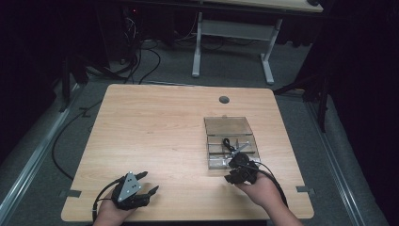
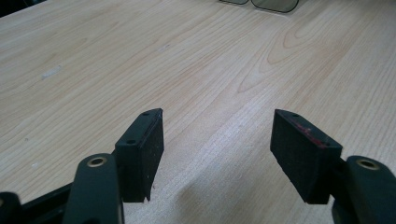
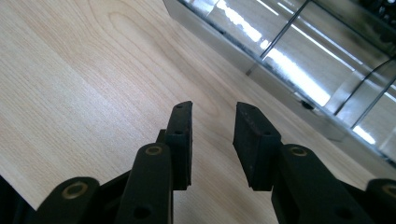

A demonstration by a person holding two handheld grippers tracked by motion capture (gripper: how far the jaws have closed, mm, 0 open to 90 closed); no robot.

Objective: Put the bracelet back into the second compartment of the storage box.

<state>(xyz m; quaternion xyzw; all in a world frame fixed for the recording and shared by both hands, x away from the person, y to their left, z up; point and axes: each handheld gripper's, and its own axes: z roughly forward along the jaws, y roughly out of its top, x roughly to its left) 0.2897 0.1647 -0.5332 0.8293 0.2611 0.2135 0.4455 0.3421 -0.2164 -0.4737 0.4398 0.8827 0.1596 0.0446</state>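
Observation:
A clear plastic compartment box (image 1: pixel 230 126) lies right of the table's middle with its lid open toward the far side. A small black item (image 1: pixel 227 142) lies in one compartment. My right gripper (image 1: pixel 236 165) hovers at the box's near edge. In the right gripper view my right gripper (image 3: pixel 214 108) stands open with a narrow gap and nothing between the pads, and the box wall (image 3: pixel 280 65) runs just ahead to the right. My left gripper (image 1: pixel 150 182) rests near the front left edge. In its own view my left gripper (image 2: pixel 217 116) is wide open over bare wood.
The wooden table (image 1: pixel 150 122) has a round cable hole (image 1: pixel 224 99) near its far edge. A corner of the box (image 2: pixel 261 3) shows at the top of the left gripper view. Behind the table stand a white desk frame (image 1: pixel 233 42) and floor cables (image 1: pixel 146 56).

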